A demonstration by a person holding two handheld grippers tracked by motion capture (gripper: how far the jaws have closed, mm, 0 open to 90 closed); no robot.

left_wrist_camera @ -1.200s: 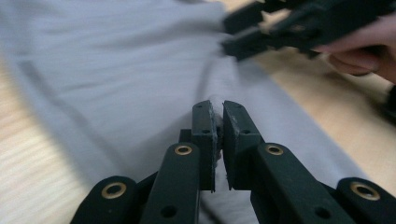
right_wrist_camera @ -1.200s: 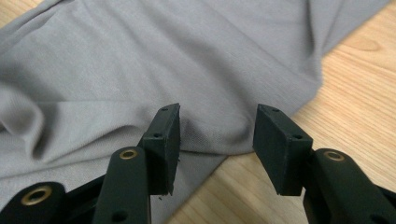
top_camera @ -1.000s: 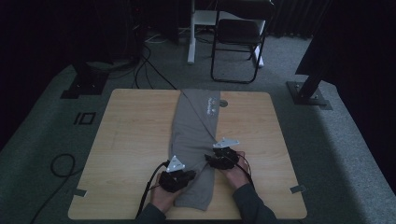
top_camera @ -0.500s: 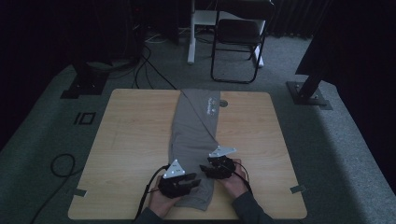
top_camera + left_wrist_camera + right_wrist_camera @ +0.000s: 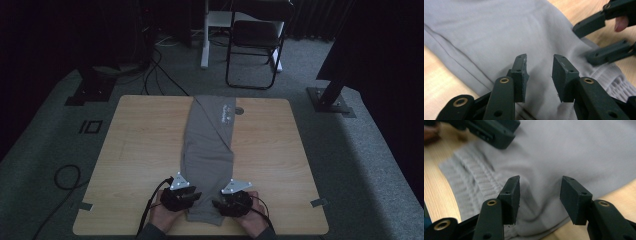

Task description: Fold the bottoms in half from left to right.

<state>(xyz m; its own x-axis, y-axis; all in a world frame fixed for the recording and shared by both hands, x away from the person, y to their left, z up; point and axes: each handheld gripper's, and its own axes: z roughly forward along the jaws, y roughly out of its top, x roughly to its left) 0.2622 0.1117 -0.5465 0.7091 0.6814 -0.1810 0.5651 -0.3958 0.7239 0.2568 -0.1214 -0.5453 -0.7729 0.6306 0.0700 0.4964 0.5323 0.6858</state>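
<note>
A grey garment lies folded in a long strip down the middle of the wooden table, its ribbed hem at the near end. My left gripper rests at the hem's left side. Its jaws have just been opening and stand apart over the cloth, pinching nothing. My right gripper is at the hem's right side, its jaws open above a soft fold of fabric. Both grippers point inward at each other across the hem. The right gripper's fingers show beyond the left one.
The table's front edge runs just behind both hands. Bare wood lies left and right of the garment. Beyond the far edge stands a black chair. Cables trail on the carpet at the left, and a stand base sits at the right.
Both hands have slid along the garment toward the near edge of the table, the right one farther. They now sit at the hem, facing each other.
</note>
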